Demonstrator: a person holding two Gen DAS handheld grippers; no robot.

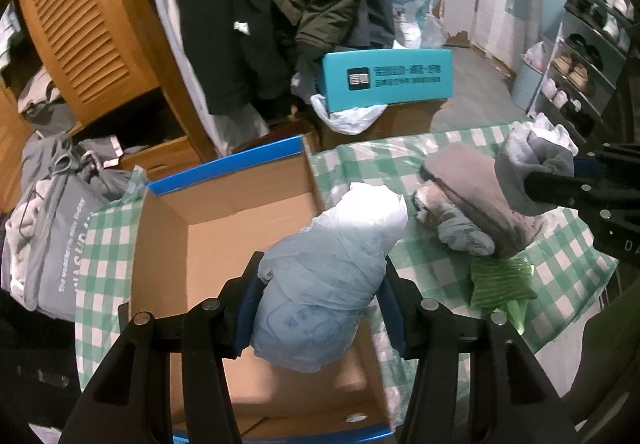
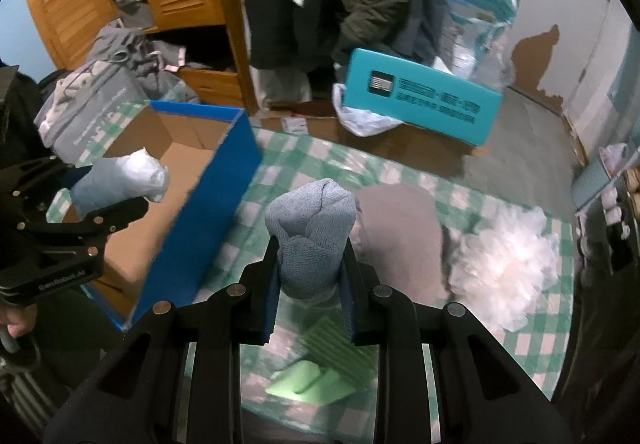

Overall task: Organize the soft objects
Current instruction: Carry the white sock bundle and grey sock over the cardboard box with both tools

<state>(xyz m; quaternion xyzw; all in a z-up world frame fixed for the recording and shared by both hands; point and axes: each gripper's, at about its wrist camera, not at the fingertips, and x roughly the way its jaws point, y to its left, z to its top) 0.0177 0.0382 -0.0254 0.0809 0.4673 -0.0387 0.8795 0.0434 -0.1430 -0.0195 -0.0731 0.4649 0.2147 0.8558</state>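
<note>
My left claw [image 1: 320,284] grips a plastic-wrapped bundle [image 1: 324,264] above the cardboard box [image 1: 224,228], lower centre, long axis pointing away. My right claw [image 2: 310,268] pinches a rolled grey towel [image 2: 312,232] upright; only its view shows white stuffing [image 2: 508,264] on the desk [image 2: 400,160].

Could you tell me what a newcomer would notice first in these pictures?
Both grippers carry something: the left gripper clamps a pale blue plastic bundle above the open cardboard box, and the right gripper pinches a rolled grey cloth over the green checked tablecloth. A fluffy white tuft lies on the cloth to the right.
</note>
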